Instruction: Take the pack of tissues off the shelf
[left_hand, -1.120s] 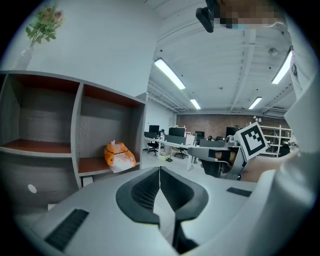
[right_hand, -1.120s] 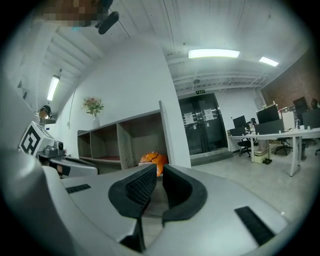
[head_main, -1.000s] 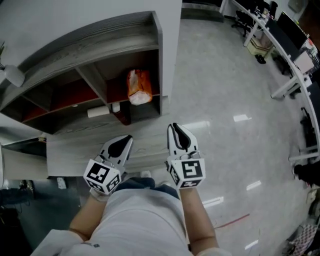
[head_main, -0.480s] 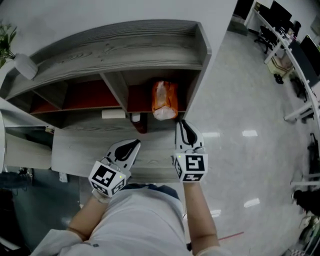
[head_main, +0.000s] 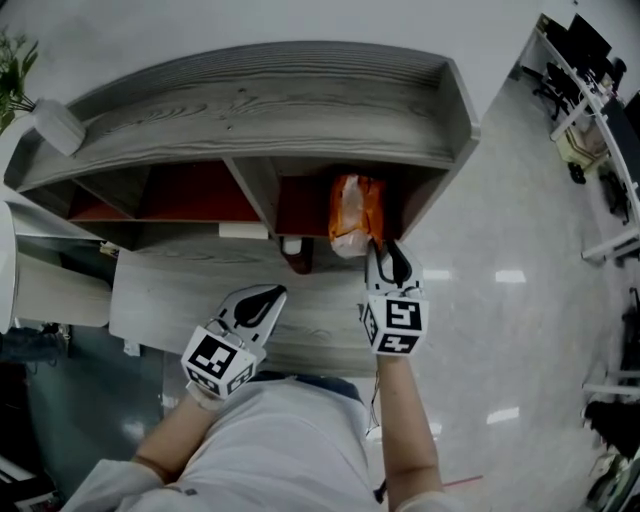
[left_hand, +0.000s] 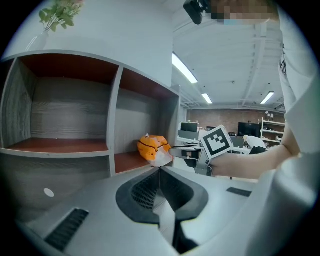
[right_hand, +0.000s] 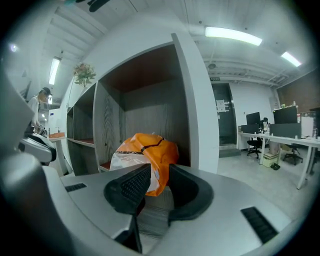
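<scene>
Reaching forward now, the right gripper (head_main: 388, 258) is getting much closer to the pack of tissues (head_main: 355, 210), which is sitting in the right-hand box of the shelf (head_main: 260, 100). Its jaws are standing wide apart. They should be sliding around the pack's middle before squeezing gently. The left gripper (head_main: 262, 298) is waiting, pinched together on nothing.

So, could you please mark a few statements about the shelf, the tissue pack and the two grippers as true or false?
1. The tissue pack lies in the right-hand compartment of the shelf. True.
2. The left gripper is clamped on the pack. False: its jaws are together on nothing, short of the shelf.
3. The right gripper has its jaws apart, facing the pack. True.
4. The pack is blue. False: it is orange and white.
</scene>
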